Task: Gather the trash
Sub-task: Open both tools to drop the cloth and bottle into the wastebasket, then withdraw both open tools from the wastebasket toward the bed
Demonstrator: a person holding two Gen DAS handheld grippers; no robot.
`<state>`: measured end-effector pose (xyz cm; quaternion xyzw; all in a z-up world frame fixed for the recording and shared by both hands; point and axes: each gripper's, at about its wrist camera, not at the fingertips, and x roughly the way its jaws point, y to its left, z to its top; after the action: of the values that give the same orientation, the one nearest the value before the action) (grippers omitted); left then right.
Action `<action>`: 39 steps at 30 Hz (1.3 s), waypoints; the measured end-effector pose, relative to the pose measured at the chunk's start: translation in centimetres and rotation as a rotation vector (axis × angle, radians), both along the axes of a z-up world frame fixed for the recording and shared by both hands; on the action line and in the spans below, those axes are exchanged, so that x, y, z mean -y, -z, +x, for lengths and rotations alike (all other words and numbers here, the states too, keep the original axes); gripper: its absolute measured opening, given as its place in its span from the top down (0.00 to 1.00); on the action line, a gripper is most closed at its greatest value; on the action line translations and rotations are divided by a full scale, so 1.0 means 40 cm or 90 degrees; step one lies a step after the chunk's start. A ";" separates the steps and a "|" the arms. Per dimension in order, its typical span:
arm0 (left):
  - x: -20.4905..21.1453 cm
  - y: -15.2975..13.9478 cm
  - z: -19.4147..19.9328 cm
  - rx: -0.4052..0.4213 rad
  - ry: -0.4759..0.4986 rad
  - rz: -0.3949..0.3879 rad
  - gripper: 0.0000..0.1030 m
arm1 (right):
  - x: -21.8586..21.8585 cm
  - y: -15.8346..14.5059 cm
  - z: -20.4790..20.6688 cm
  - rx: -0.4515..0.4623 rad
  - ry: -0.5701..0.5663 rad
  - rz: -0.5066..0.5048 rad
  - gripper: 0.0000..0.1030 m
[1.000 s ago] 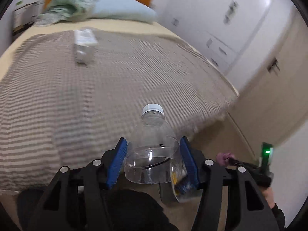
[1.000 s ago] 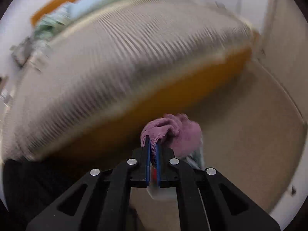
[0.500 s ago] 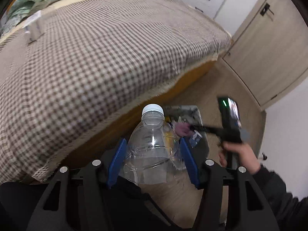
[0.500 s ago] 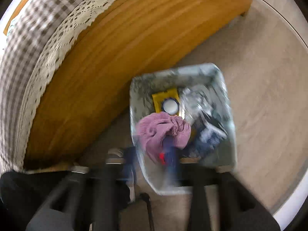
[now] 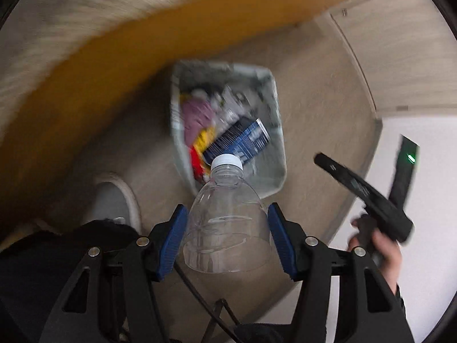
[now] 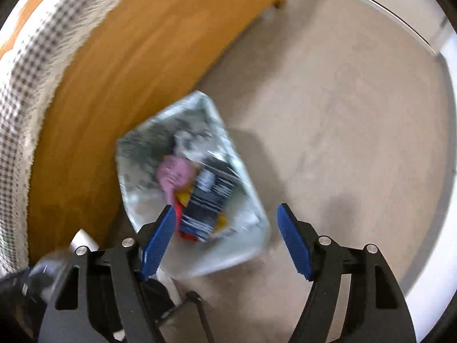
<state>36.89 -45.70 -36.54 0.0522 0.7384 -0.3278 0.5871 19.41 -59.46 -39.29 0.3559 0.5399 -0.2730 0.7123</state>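
My left gripper (image 5: 227,235) is shut on a clear plastic bottle (image 5: 225,223) with a white cap, held above the near end of a grey patterned trash bin (image 5: 272,85) on the floor. The bin holds a pink cloth (image 5: 197,114), a dark blue packet (image 5: 242,140) and yellow and red wrappers. My right gripper (image 6: 225,233) is open and empty above the near edge of the bin (image 6: 254,254); the pink cloth (image 6: 175,173) lies inside it. The right gripper also shows in the left wrist view (image 5: 368,191), to the right of the bin.
The wooden bed side (image 5: 114,80) with a checked cover runs along the bin's left; it also shows in the right wrist view (image 6: 128,57). A grey shoe (image 5: 114,203) stands on the floor left of the bottle. A closed door (image 5: 400,57) is at the right.
My right gripper has opened and let the pink cloth drop into the bin. My left gripper has swung from over the bed down to above the bin, still holding the bottle.
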 end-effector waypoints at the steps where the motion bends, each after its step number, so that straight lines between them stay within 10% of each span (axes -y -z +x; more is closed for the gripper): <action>1: 0.030 0.034 -0.007 -0.013 0.011 0.019 0.46 | 0.002 0.008 -0.027 -0.006 0.006 0.006 0.32; 8: 0.242 0.225 -0.071 -0.174 0.087 0.024 0.43 | -0.006 0.013 -0.065 -0.019 0.019 0.009 0.32; 12: 0.282 0.286 -0.077 -0.136 0.090 0.061 0.21 | -0.013 0.009 -0.073 -0.037 0.013 -0.014 0.32; 20: 0.211 0.294 -0.006 -0.147 -0.021 0.038 0.20 | -0.030 0.034 -0.059 -0.053 -0.005 -0.006 0.32; 29: 0.192 0.141 -0.024 -0.058 0.064 -0.005 0.20 | -0.056 0.022 -0.048 -0.074 -0.017 -0.016 0.32; 39: 0.091 -0.070 0.024 0.059 0.000 -0.103 0.20 | -0.070 -0.144 0.001 -0.052 -0.034 -0.118 0.32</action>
<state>37.85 -49.36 -33.75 0.0200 0.6817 -0.3837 0.6226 19.44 -56.65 -33.55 0.2624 0.5502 -0.3170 0.7266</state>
